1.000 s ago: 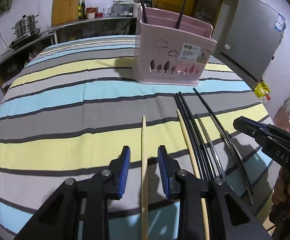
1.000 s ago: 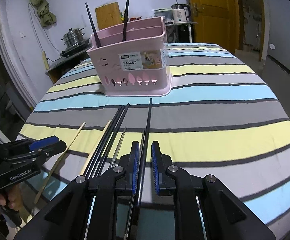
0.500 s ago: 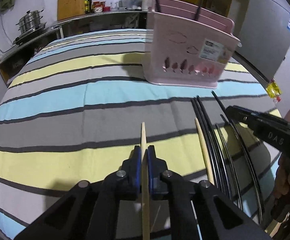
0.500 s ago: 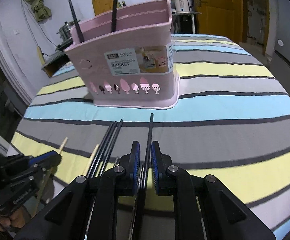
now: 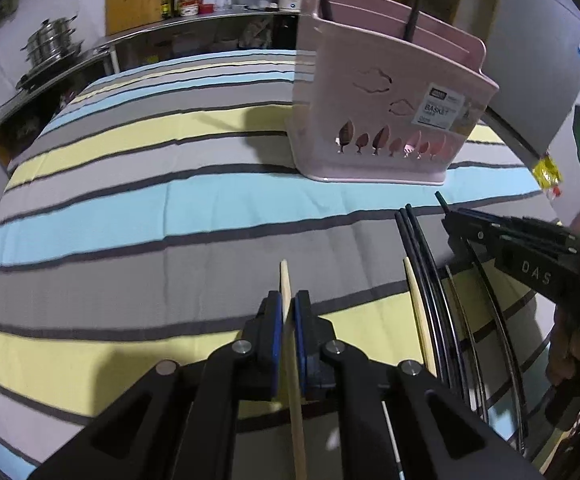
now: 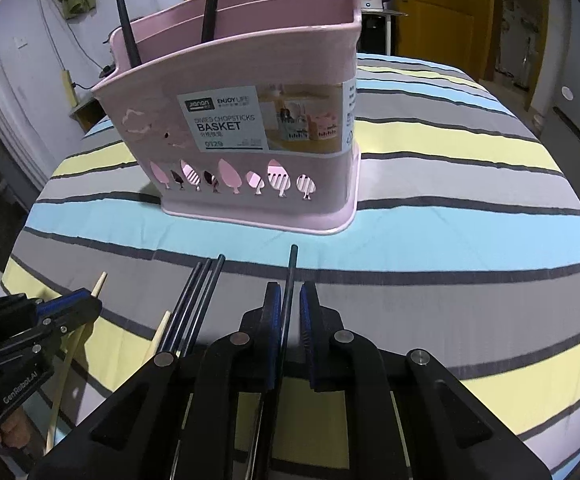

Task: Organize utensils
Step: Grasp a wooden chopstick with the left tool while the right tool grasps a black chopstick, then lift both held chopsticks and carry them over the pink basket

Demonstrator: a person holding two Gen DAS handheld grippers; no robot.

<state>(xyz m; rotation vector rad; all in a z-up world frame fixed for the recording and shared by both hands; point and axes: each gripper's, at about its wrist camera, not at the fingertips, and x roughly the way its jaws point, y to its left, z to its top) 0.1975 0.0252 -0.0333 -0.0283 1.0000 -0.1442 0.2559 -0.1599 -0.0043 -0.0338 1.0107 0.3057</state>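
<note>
A pink chopstick basket (image 5: 390,120) (image 6: 250,132) stands on the striped tablecloth with two black chopsticks (image 6: 210,4) upright in it. My left gripper (image 5: 288,312) is shut on a wooden chopstick (image 5: 285,280), seen also in the right wrist view (image 6: 99,283). My right gripper (image 6: 290,308) is shut on a black chopstick (image 6: 291,264), its tip pointing at the basket. It also shows in the left wrist view (image 5: 450,220). A second wooden chopstick (image 5: 418,304) and several black chopsticks (image 5: 422,264) (image 6: 198,292) lie between the grippers.
The round table (image 5: 130,216) drops off at the near and side edges. A steel counter with pots (image 5: 46,48) stands behind at left. A grey fridge (image 5: 538,52) is at the right, an orange door (image 6: 442,12) beyond the table.
My left gripper closed on the wooden chopstick. Both grippers moved forward toward the basket, which now looks much larger. The right gripper stayed shut on the black chopstick.
</note>
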